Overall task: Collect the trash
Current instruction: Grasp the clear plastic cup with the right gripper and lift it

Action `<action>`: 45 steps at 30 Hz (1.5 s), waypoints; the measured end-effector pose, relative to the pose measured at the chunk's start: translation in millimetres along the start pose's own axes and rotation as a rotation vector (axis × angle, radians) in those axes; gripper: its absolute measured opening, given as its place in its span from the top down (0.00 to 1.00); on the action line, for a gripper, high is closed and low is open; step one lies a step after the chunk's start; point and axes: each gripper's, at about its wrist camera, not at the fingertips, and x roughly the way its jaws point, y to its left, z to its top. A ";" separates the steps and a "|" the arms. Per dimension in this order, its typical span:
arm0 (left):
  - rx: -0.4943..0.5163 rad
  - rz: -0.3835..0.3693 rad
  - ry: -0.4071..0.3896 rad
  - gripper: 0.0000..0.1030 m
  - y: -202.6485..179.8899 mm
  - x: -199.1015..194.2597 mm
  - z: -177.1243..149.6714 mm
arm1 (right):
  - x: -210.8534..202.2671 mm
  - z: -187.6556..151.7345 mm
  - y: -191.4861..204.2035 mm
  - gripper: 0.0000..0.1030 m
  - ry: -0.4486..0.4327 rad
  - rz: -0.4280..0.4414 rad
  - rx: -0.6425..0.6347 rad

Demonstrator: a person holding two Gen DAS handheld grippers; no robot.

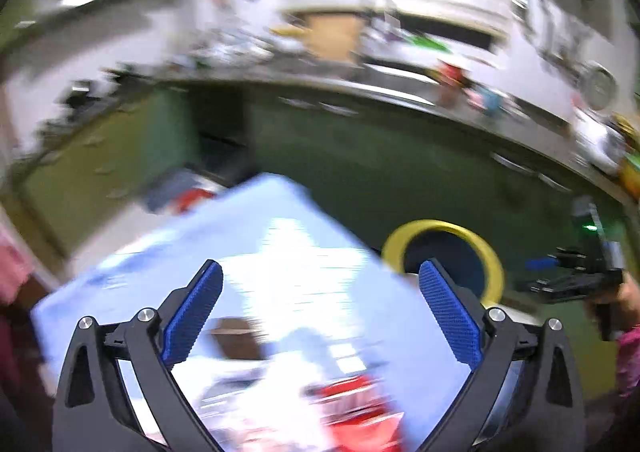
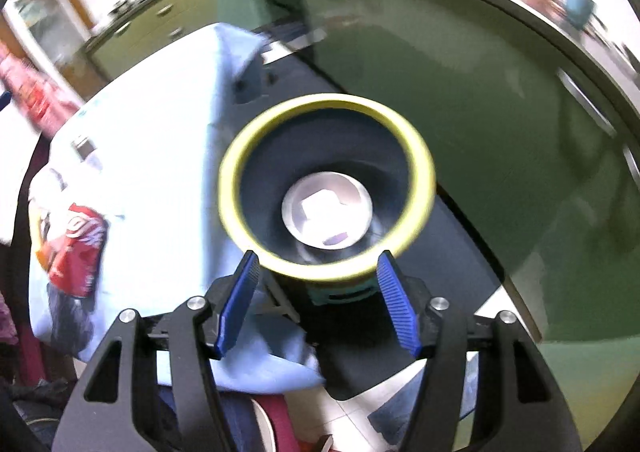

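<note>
A dark bin with a yellow rim point(image 2: 326, 188) stands beside a table covered in light blue cloth point(image 2: 160, 156); a white cup point(image 2: 326, 212) lies inside it. My right gripper point(image 2: 318, 264) is open and empty just above the bin's near rim. A red snack wrapper point(image 2: 78, 252) lies on the cloth at the left. My left gripper point(image 1: 320, 284) is open and empty above the cloth point(image 1: 280, 252), with the red wrapper point(image 1: 360, 412) blurred below it. The bin point(image 1: 444, 252) shows beyond the table edge, and the right gripper point(image 1: 572, 276) is at the far right.
Green cabinets point(image 2: 460, 92) run behind the bin under a cluttered counter point(image 1: 360, 64). A small dark object point(image 1: 236, 336) lies on the cloth. A red packet point(image 2: 28, 88) sits at the far left. White floor tiles point(image 2: 348, 416) show below.
</note>
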 end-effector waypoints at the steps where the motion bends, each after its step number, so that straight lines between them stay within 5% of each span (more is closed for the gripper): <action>1: -0.015 0.045 -0.021 0.04 16.8 -8.7 -5.0 | 2.5 6.4 17.4 0.43 0.005 0.018 -0.034; 7: -0.206 0.259 -0.077 0.04 132.5 -40.2 -50.5 | 15.2 51.6 114.1 0.43 0.025 0.155 -0.183; 10: -0.300 0.362 -0.086 0.04 183.1 -34.2 -71.0 | 15.8 64.0 165.5 0.43 0.000 0.142 -0.291; 16: -0.422 0.370 -0.061 0.04 234.2 -9.4 -115.5 | 27.9 54.3 213.5 0.52 -0.033 0.086 -0.382; 28: -0.482 0.309 -0.084 0.04 240.7 9.1 -145.3 | 75.3 41.6 227.1 0.66 -0.068 0.057 -0.342; 33: -0.475 0.303 -0.080 0.04 237.6 10.6 -147.7 | 83.2 52.1 225.8 0.95 -0.128 0.014 -0.326; 45: -0.461 0.291 -0.079 0.04 231.1 9.2 -147.8 | 67.6 106.5 177.1 0.96 -0.086 0.158 -0.137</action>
